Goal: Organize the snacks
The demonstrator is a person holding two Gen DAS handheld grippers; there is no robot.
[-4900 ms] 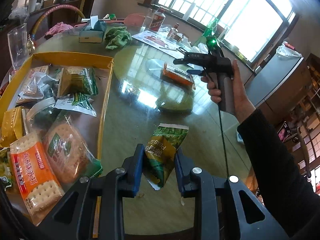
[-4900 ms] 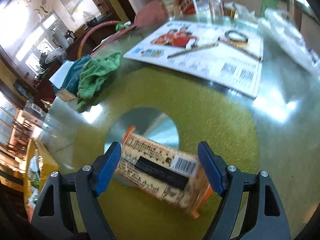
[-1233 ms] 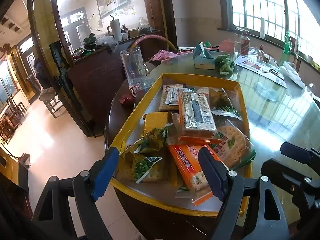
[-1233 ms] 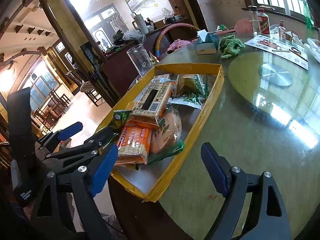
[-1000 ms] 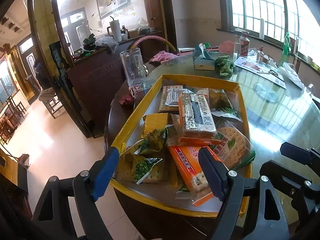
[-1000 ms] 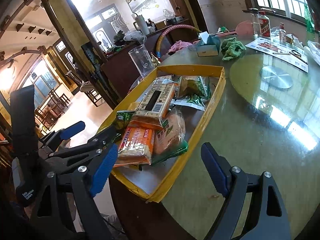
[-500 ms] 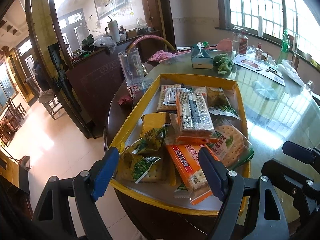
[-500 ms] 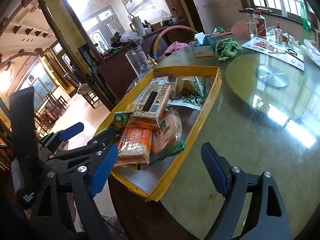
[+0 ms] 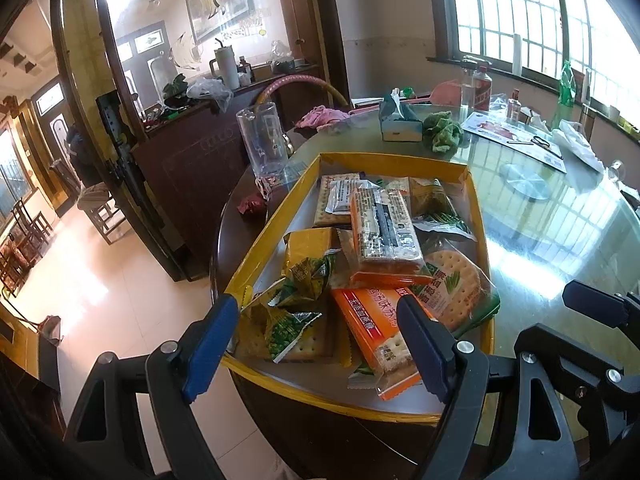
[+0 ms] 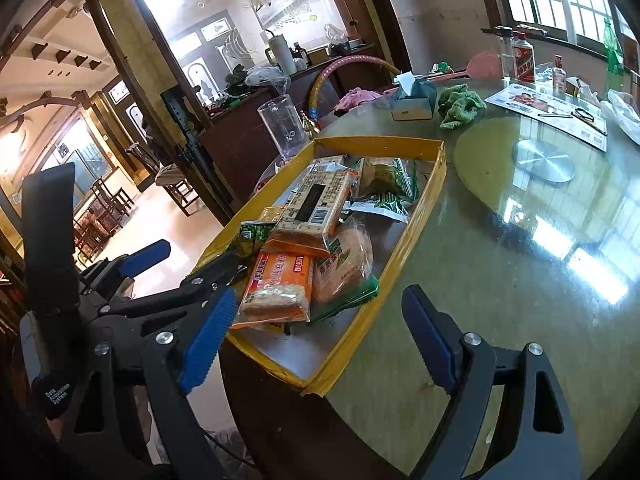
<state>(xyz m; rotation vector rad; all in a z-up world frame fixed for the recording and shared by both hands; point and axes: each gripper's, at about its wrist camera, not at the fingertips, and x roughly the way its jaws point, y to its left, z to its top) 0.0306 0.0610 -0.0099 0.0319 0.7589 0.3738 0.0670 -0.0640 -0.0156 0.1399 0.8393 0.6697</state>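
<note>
Left gripper (image 9: 320,344): jaws spread wide, nothing between the blue pads (image 9: 210,338). Right gripper (image 10: 320,342): jaws likewise spread wide and empty, positioned just right of the left gripper.

"data acquisition system" on left gripper (image 10: 188,276) handle; snack pack print unreadable.

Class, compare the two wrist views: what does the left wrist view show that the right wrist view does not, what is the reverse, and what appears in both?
Only the left wrist view shows the crumpled red wrapper on the table edge beside the tray. Only the right wrist view shows the left gripper from outside, open near the tray's corner. Both show the yellow tray of snack packets, the clear pitcher, the tissue box and the green cloth.
</note>
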